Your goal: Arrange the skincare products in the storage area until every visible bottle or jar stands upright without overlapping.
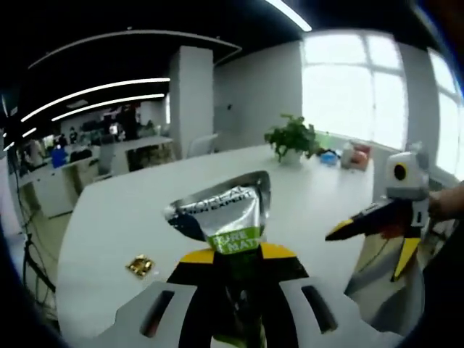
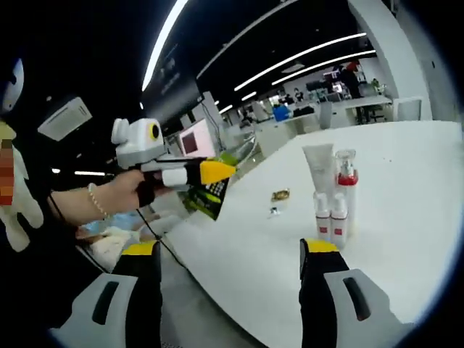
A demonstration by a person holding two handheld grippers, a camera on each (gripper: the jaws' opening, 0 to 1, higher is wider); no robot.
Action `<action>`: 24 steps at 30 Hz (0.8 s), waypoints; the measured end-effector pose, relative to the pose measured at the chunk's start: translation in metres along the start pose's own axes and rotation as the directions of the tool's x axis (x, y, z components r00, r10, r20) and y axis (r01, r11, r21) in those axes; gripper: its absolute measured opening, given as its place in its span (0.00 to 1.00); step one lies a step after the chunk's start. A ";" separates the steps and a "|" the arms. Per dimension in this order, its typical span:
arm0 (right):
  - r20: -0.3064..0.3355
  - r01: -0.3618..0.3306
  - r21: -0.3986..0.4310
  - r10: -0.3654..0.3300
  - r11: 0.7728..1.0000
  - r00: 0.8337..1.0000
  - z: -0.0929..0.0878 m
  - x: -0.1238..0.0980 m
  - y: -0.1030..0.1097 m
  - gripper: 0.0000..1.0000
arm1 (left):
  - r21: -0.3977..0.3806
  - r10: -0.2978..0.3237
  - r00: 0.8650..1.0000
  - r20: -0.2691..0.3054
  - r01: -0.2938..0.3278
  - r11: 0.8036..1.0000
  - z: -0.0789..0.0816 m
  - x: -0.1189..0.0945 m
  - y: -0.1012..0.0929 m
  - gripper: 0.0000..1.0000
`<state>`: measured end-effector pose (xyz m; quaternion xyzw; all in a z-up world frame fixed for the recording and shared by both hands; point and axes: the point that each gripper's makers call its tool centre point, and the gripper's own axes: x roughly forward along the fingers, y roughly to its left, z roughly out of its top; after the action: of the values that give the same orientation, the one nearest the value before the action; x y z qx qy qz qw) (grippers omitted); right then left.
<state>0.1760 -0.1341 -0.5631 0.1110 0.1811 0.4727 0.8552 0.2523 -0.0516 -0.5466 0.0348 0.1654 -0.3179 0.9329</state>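
My left gripper [image 1: 235, 254] pinches the sachet [image 1: 225, 217]; right gripper [image 2: 230, 250] hangs open. I'd carry it level to the bottles [image 2: 331, 210], set it beside them, clear.

Your left gripper view has strong glare from the windows [image 1: 362, 87], washing out detail there. Ceiling strip lights [image 2: 163, 40] streak brightly against dark surroundings. Fisheye bending is heavy at edges; both views look slightly soft.

Glossy silver foil pouch [image 1: 221, 210], smooth matt white table [image 1: 116, 225]
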 end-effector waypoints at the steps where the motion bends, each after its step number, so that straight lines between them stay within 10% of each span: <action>1: 0.025 -0.013 -0.001 0.013 1.000 1.000 0.009 0.002 0.003 0.76 | -0.007 -0.010 1.000 0.009 0.010 1.000 0.004 -0.003 -0.005 0.16; 13: 0.224 -0.083 0.200 0.037 0.976 0.974 0.055 0.009 -0.001 0.59 | -0.098 -0.123 0.991 0.050 0.128 0.987 0.001 -0.018 -0.058 0.16; 24: 0.273 -0.177 0.292 0.096 0.940 0.957 0.057 0.017 0.012 0.33 | -0.178 -0.172 0.981 0.085 0.185 0.966 0.003 -0.026 -0.088 0.16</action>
<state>0.1985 -0.1146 -0.5098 0.3175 0.1343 0.4784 0.8076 0.1809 -0.1069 -0.5318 -0.0781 0.1644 -0.3851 0.9048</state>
